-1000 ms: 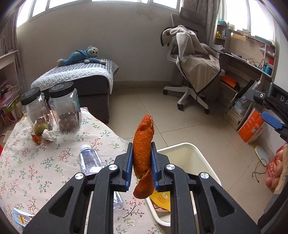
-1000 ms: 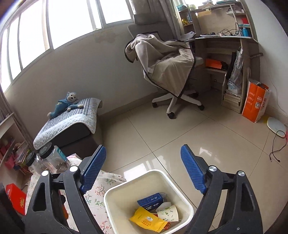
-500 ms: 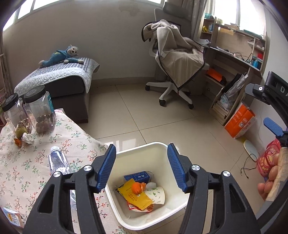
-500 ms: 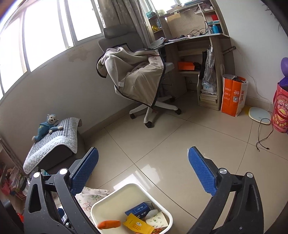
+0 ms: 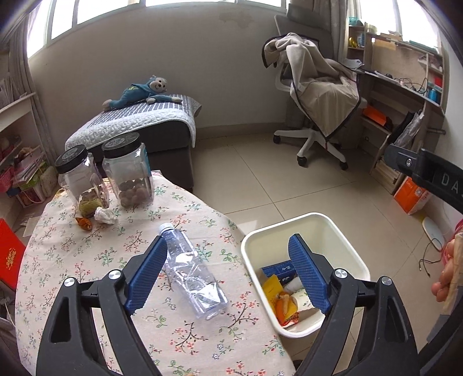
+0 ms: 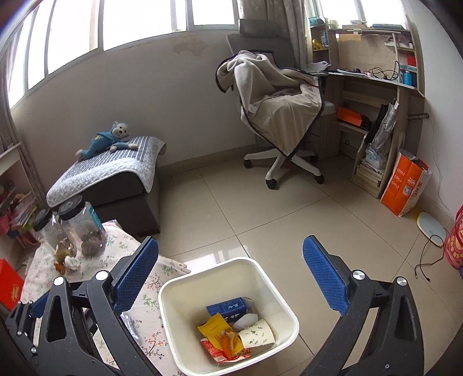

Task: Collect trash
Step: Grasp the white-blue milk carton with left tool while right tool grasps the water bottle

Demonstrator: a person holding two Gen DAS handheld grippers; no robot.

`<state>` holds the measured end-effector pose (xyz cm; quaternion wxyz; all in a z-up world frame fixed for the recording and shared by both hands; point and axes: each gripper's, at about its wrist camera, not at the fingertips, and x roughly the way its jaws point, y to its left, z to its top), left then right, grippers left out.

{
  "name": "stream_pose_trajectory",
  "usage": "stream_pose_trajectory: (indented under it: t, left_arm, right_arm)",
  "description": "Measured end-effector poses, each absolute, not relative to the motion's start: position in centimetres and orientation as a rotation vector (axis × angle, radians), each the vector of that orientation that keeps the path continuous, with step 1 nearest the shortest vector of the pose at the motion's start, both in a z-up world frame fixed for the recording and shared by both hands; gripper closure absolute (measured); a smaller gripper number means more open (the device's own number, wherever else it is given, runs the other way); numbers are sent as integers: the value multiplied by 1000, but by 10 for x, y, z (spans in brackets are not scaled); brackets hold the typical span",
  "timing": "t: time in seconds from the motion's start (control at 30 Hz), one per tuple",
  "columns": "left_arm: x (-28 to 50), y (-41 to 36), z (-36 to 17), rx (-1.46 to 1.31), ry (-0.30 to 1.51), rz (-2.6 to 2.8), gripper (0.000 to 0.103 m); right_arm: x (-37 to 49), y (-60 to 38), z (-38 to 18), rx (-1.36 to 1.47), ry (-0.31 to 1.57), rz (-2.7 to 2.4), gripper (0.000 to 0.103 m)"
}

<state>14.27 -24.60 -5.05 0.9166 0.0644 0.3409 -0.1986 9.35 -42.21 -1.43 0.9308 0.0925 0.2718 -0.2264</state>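
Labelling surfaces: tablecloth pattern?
Cream tablecloth with small floral sprigs, pink and green; clearest in left wrist view.

- Orange peel strip (image 5: 285, 303), clamped upright in left gripper (image 5: 228, 272) a second ago, now lying in cream plastic bin (image 5: 341, 234) atop yellow wrapper (image 5: 270, 289).
- Left gripper jaws opening, nothing between them.
- Right gripper (image 6: 230, 274) slightly wider than before, empty.

Daylit windows (image 6: 144, 23), grey wall (image 6: 173, 95), tiled floor (image 6: 260, 208), blanket-draped office chair (image 6: 277, 110), quilted ottoman (image 6: 110, 176), shelved desk (image 6: 376, 86)
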Motion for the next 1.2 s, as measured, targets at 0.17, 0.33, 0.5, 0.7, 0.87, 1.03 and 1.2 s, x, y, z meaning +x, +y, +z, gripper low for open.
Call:
stream_pose_trajectory:
  t: [0.17,0.33,0.5,0.7,0.87,1.03,1.2]
  left_arm:
    - [147,-189,-60,109,727,-314,17]
    - [159,-141,-75,179,819,-255,14]
    - [166,-105,-102,385,959,-306,14]
    - [157,-71,-159,698,1270,-546,14]
    - [144,-59,-196,912,1262,-587,14]
    - [154,-55,-216,926,1235,-609,15]
    - [164,-50,-207,869,1194,-625,38]
  right_arm:
    - [103,-365,-22,44,605,-367,7]
    - [116,-313,-42,-24,703,-217,7]
    - [133,-271,-61,-119,793,-128,7]
    - [157,-258,-78,-177,909,-76,7]
    - [188,-260,-117,-204,1101,-24,7]
    - [221,-264,-147,-132,1217,-3,7]
    - [248,-263,-164,-70,1271,6,7]
